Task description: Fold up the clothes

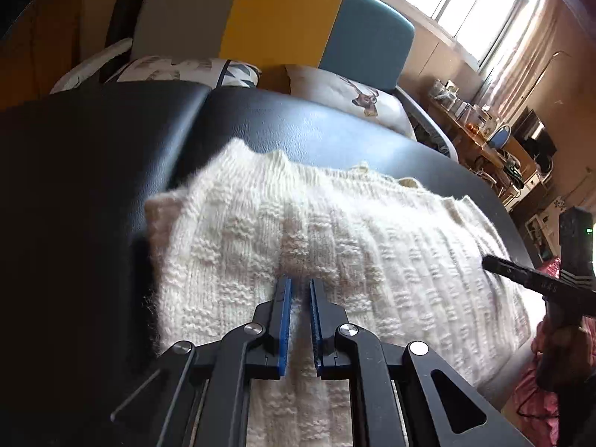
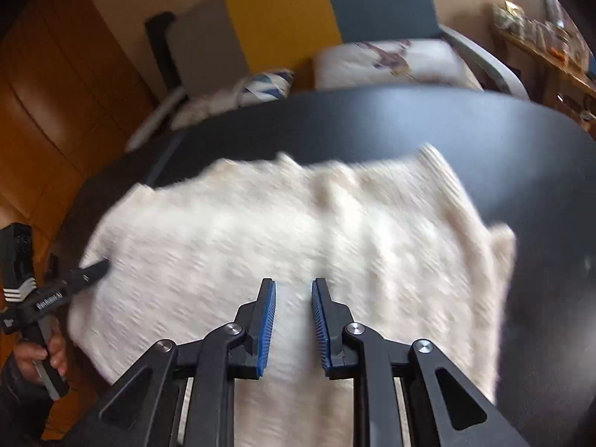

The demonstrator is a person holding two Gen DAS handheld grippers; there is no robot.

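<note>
my left claw (image 1: 297,286) pinches a ridge of the white knit sweater (image 1: 335,246); my right claw (image 2: 293,287) hangs slightly apart above it, gripping nothing. sweater lies flat on the black table (image 1: 111,156), bare surface around.

Left hand-held gripper (image 1: 298,283): matte black linkage arms, round silver pivot screws, triangular cut-outs at the outer arms, ribbed blue pads (image 1: 285,320) lining both fingers. Right hand-held gripper (image 2: 294,285): same build. In the right wrist view, at 9 o'clock, white lettering on the left unit's body; dark sleeve (image 2: 15,391) at the wrist.
</note>
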